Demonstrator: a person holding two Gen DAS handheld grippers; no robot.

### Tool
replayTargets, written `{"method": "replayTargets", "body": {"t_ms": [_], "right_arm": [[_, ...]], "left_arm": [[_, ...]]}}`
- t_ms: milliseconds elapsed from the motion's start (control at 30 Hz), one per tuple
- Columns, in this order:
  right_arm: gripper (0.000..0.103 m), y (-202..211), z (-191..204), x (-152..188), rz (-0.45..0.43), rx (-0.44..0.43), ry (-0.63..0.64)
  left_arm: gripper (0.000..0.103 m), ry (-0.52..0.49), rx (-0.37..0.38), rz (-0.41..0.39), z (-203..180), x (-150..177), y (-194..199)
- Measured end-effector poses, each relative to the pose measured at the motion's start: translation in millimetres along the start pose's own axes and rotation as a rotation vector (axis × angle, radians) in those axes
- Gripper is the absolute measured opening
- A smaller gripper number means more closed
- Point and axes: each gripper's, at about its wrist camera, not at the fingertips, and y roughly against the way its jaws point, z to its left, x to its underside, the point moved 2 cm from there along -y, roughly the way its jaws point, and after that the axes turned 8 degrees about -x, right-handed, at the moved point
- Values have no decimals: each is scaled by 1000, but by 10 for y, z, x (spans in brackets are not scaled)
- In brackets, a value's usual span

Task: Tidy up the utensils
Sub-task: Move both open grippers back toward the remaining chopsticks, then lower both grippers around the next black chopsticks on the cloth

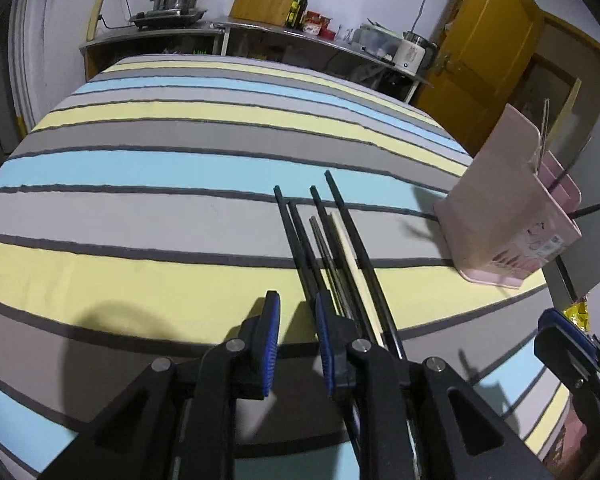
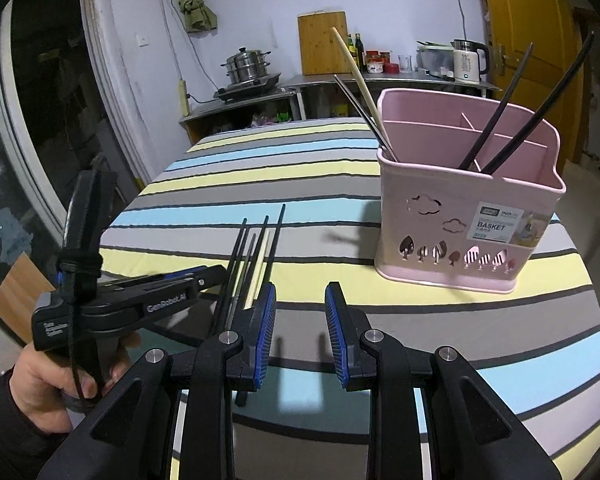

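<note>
Several chopsticks [image 1: 332, 248], black, metal and one pale wooden, lie side by side on the striped cloth. My left gripper [image 1: 296, 314] is open just left of their near ends; only cloth shows between its blue pads, and its right finger [image 1: 324, 320] covers the ends of the leftmost black sticks. In the right wrist view the same bundle of chopsticks [image 2: 252, 256] lies beside the left gripper [image 2: 212, 274], which a hand [image 2: 40, 380] holds. My right gripper [image 2: 300, 308] hangs open and empty above the cloth. The pink basket [image 2: 468, 208] holds two black chopsticks [image 2: 500, 120] in one compartment and a wooden one [image 2: 360, 80] with a metal one in another.
The pink basket [image 1: 500, 208] stands at the table's right side, near the edge. Striped cloth [image 1: 180, 168] covers the whole table. Behind it a counter carries a steamer pot [image 2: 246, 66], a cutting board [image 2: 322, 44], bottles and a kettle [image 2: 468, 60]. A yellow door [image 1: 488, 40] is at the back right.
</note>
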Motion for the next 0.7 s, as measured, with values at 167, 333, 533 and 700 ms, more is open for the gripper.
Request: {"method": "replayTargets", "body": {"t_ms": [167, 333, 533, 700], "right_arm": [[26, -41, -25, -17, 6, -1, -9], [26, -57, -11, -28, 11, -8, -10], [26, -60, 8, -22, 16, -10, -3], [26, -153, 36, -41, 30, -18, 12]], "left_arm": [[25, -60, -61, -26, -104, 24, 8], [27, -81, -103, -33, -90, 4, 5], [24, -142, -101, -20, -30, 15, 47], [13, -169, -95, 1, 163, -29, 71]]}}
